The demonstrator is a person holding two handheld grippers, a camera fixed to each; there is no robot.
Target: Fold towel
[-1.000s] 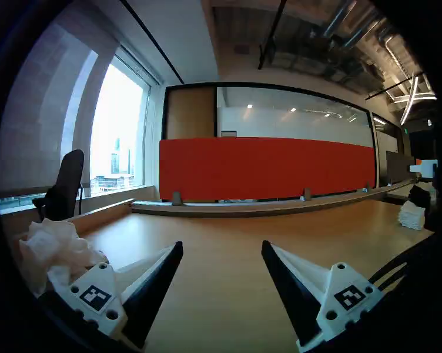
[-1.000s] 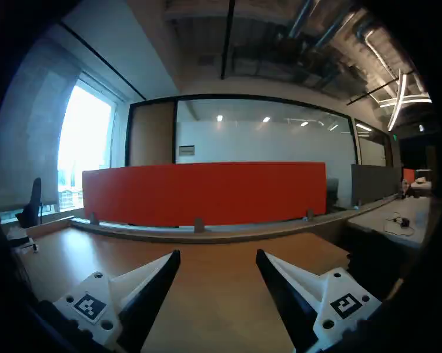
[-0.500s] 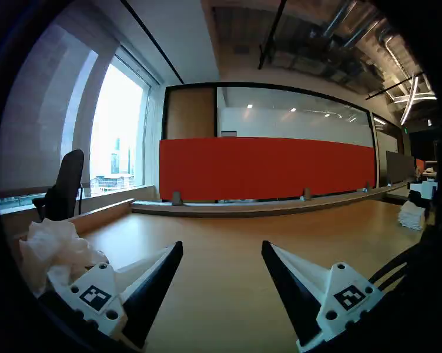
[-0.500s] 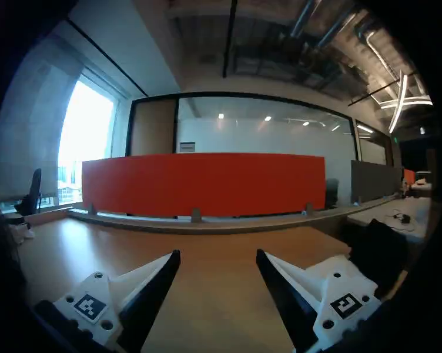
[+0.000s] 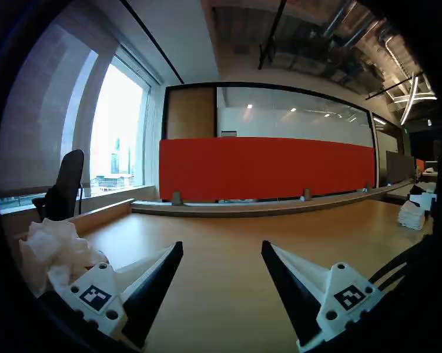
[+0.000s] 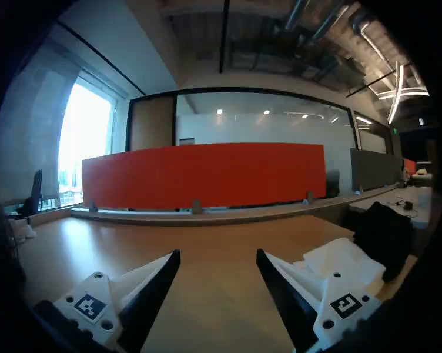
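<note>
Outside spread fingers (image 5: 156, 282), crumpled towel (image 5: 53, 250), ungripped

Blown-out window (image 5: 116, 141) glare left (ceiling dim); fisheye edges bend.

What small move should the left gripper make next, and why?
Probably swing the left gripper toward the crumpled white towel lying on the wooden table beside its left finger. Its jaws stand open and hold nothing, and the towel is not yet folded.
</note>
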